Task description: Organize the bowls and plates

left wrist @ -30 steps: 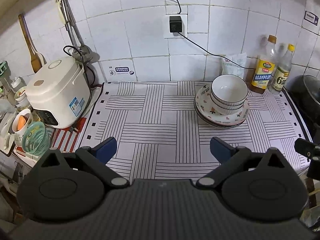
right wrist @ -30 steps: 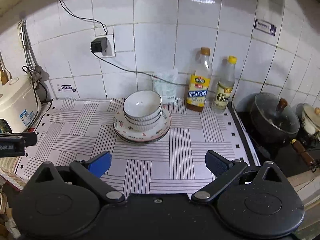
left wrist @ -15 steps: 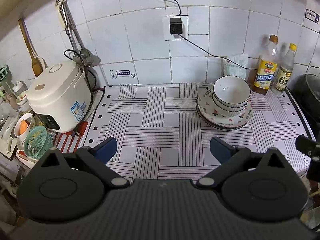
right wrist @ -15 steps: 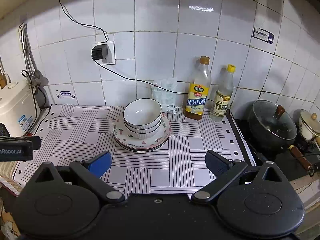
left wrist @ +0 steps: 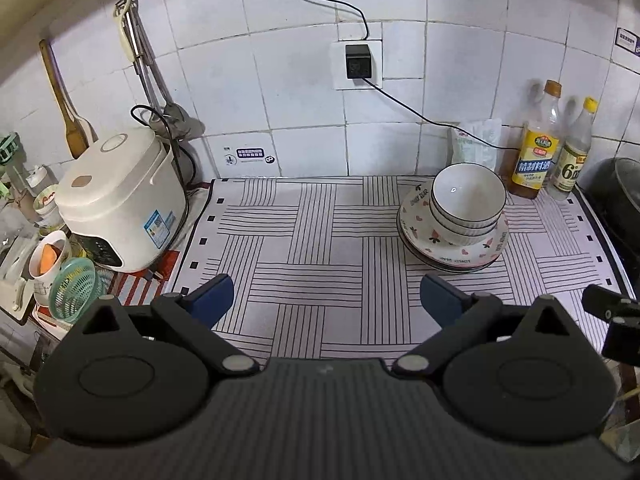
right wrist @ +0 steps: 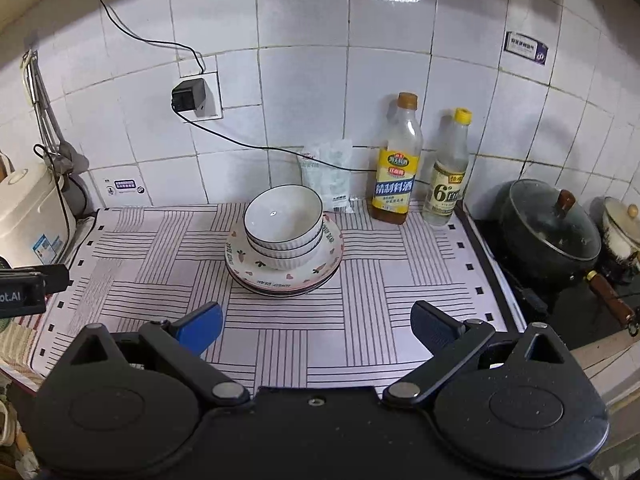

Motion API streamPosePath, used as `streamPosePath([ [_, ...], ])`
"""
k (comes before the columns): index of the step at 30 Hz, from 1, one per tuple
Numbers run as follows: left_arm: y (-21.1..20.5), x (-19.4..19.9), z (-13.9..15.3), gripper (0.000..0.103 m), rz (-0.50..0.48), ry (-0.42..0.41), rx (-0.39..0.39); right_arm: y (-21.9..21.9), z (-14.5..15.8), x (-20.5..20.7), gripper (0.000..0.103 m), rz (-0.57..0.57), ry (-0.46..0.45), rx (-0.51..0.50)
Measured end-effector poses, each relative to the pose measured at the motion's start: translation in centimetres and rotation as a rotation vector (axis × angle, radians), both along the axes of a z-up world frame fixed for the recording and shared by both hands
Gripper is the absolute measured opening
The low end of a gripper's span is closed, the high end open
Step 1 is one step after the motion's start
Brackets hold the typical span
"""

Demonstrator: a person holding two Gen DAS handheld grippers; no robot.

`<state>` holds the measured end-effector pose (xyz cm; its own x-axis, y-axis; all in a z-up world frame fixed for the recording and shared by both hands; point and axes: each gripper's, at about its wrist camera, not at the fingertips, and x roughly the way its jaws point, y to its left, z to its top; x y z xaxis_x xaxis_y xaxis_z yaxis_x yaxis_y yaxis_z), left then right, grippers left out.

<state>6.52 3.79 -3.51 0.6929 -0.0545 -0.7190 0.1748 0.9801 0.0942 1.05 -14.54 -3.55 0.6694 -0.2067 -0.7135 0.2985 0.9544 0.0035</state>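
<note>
White ribbed bowls are nested in one stack on top of stacked plates with heart and carrot prints, at the back of the striped mat. My left gripper hovers open over the mat's front, left of the stack and apart from it. My right gripper is open too, in front of the stack with nothing between its blue fingers. The tip of the right gripper shows at the right edge of the left wrist view, and the left one at the left edge of the right wrist view.
A white rice cooker stands left of the mat with cups and a green basket. Two bottles and a bag lean by the tiled wall. A lidded black pot sits on the stove at right.
Both grippers have pulled back and risen slightly, so the bowl and plate stack looks farther away. The stack has not moved and both grippers stay open.
</note>
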Motion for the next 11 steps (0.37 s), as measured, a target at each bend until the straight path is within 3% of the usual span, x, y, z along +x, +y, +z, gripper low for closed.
streamPosePath([
  [11,-0.04,0.45,-0.17,0.101,-0.026,0.008,0.023,0.04,-0.19,0.81,0.102,-0.007,0.01,0.006],
])
